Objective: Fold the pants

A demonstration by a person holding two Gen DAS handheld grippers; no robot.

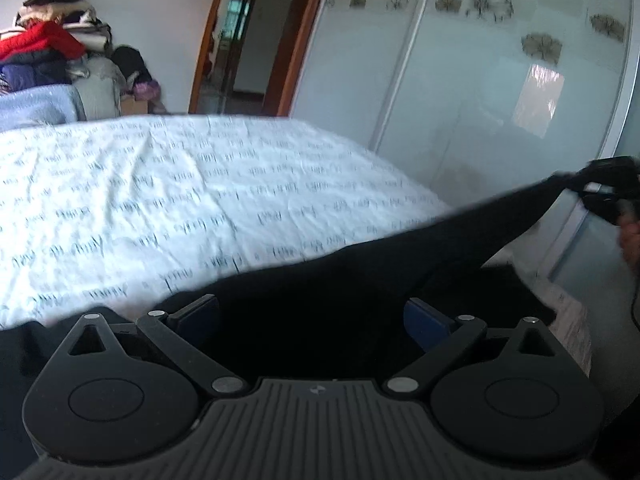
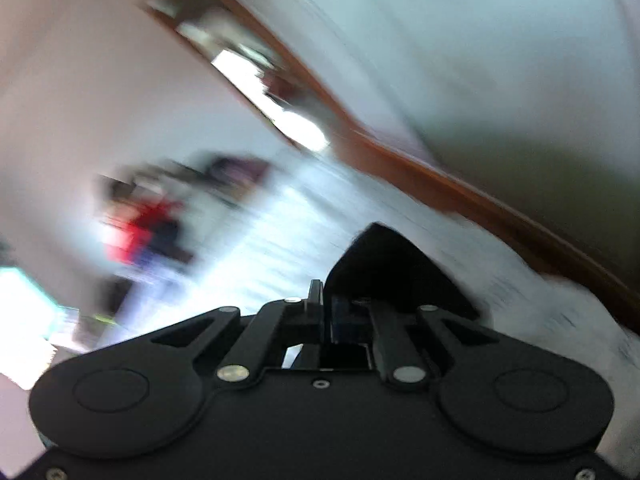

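Black pants [image 1: 360,272] lie across the near edge of the bed [image 1: 160,184]. In the left wrist view my left gripper [image 1: 312,316] is open, its blue-padded fingers [image 1: 428,320] spread wide over the dark cloth. One pant end stretches up to the right, where my right gripper [image 1: 576,186] pinches it in the air. In the blurred right wrist view my right gripper [image 2: 326,312] is shut on a fold of the black pants [image 2: 384,264], which stands up between and beyond the fingers.
The bed has a white sheet with dark print. A pile of clothes [image 1: 48,48] sits past the bed's far left. A wood-framed doorway [image 1: 244,36] is at the back and frosted sliding wardrobe doors [image 1: 480,80] run along the right.
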